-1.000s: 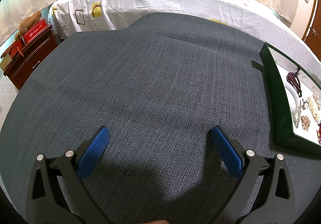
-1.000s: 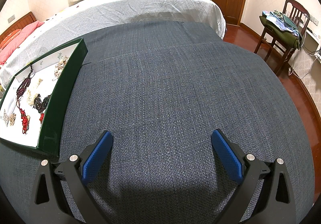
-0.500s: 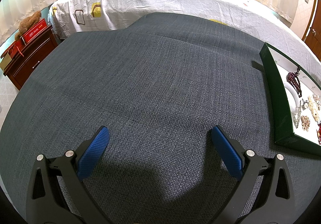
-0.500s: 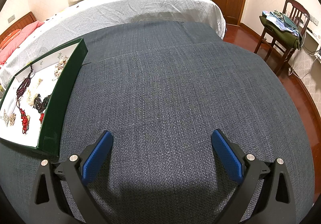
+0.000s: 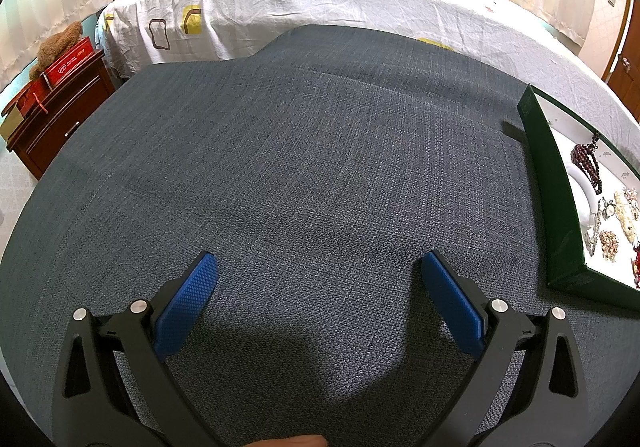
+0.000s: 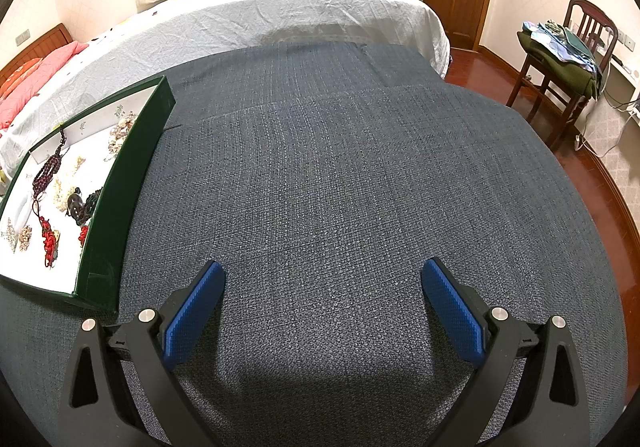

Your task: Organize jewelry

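Left wrist view: the green jewelry tray (image 5: 554, 183), long axis running away along the grey-covered table (image 5: 320, 167), lies right of the released left hand-held gripper (image 5: 318, 279); the equally released right hand-held gripper (image 6: 322, 287) has it leftward.

The tray (image 6: 132, 167) lies on the cloth-covered table (image 6: 340, 187), and everything else is placed from it. In the tray lie the jewelry pieces: a bead string (image 6: 48, 171) toward its far end, a bangle (image 5: 586, 187) and small clusters (image 6: 24, 237) nearer its near end (most pieces are too small to tell apart). The left tool (image 5: 318, 279) hovers over bare table to the left of the tray, well apart from it. The right tool (image 6: 322, 287) hovers over the table to the right of the tray, nearer its near corner. Behind the tray, beyond the table's far edge, stands the bed (image 6: 280, 15). Far right of the tray stands a chair (image 6: 560, 59) with clothes on its seat; far left, a nightstand (image 5: 60, 107).
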